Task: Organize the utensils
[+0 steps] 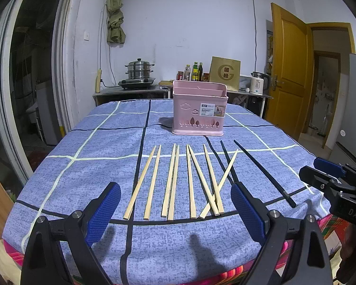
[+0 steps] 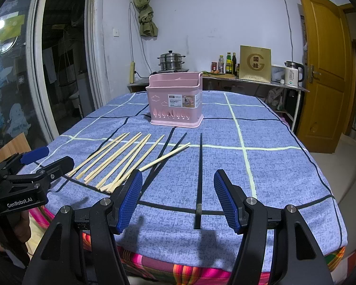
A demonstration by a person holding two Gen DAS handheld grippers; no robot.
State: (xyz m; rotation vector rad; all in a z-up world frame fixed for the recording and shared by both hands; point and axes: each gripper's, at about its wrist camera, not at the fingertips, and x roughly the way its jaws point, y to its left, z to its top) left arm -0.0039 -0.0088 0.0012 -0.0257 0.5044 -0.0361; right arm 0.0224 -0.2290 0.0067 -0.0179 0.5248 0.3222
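Observation:
Several pale wooden chopsticks (image 1: 173, 181) lie side by side on the blue checked tablecloth (image 1: 95, 142), also in the right wrist view (image 2: 121, 159). Three black chopsticks lie to their right; one (image 1: 264, 172) lies apart, also in the right wrist view (image 2: 199, 178). A pink utensil basket (image 1: 199, 108) stands upright behind them (image 2: 175, 102). My left gripper (image 1: 175, 209) is open and empty at the near ends of the wooden chopsticks. My right gripper (image 2: 178, 197) is open and empty, its jaws on either side of the lone black chopstick's near end.
Behind the table a steel counter (image 1: 130, 92) holds a steamer pot (image 1: 138, 71), bottles (image 1: 194, 72), a gold box (image 1: 224, 73) and a kettle (image 1: 258, 83). A wooden door (image 1: 289, 71) stands open at right. The table's front edge (image 2: 201, 270) is close below both grippers.

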